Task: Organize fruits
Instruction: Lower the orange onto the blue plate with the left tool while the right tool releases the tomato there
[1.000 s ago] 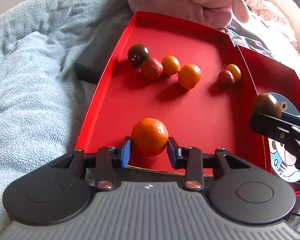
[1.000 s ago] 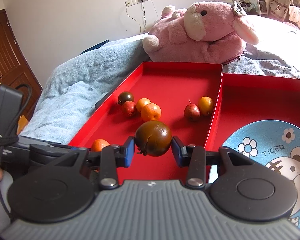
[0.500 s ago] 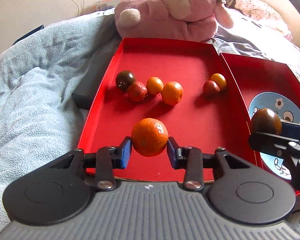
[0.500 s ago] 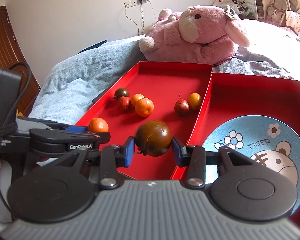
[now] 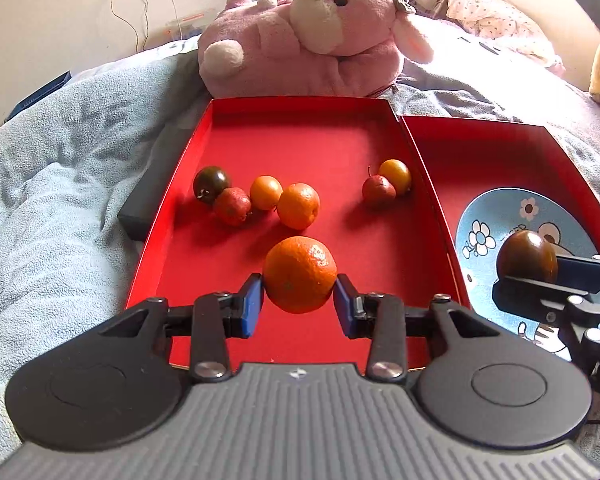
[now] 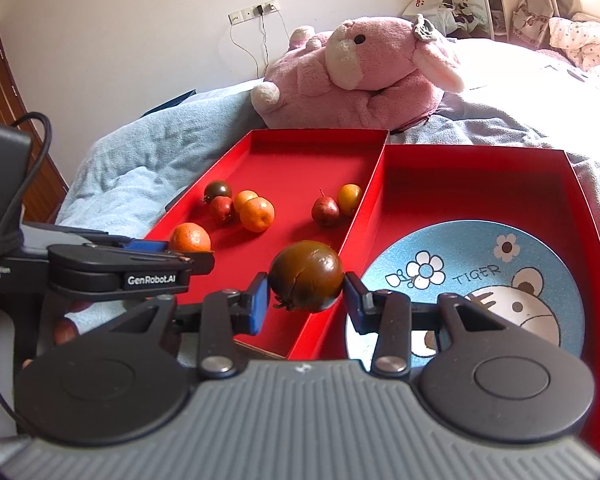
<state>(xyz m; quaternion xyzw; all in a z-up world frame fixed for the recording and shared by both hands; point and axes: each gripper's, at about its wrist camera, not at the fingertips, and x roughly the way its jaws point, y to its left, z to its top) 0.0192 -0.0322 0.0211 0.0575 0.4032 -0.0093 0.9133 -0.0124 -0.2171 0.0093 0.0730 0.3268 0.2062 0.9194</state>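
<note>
My left gripper (image 5: 299, 300) is shut on an orange mandarin (image 5: 300, 274), lifted over the near part of the left red tray (image 5: 180, 184). In the right wrist view my right gripper (image 6: 305, 298) is shut on a dark brown tomato (image 6: 306, 276), hanging above the wall between the two trays. The tomato (image 5: 526, 256) and the right gripper show at the left wrist view's right edge, over the blue cartoon plate (image 5: 496, 216). Several small fruits remain in the left tray: a dark tomato (image 5: 211, 183), a red fruit (image 5: 233, 206), two oranges (image 5: 298, 205), and a red and yellow pair (image 5: 386, 184).
The blue plate (image 6: 480, 276) lies in the right red tray (image 6: 480, 172). Both trays rest on a bed with a light blue blanket (image 5: 60, 160). A pink plush toy (image 5: 312, 40) lies behind the trays. A dark flat box (image 5: 148, 200) lies along the left tray's outer side.
The left gripper lifted the mandarin and tilted up, bringing the plush and wall into view. The right gripper carried the tomato rightward, from over the left tray toward the plate.
</note>
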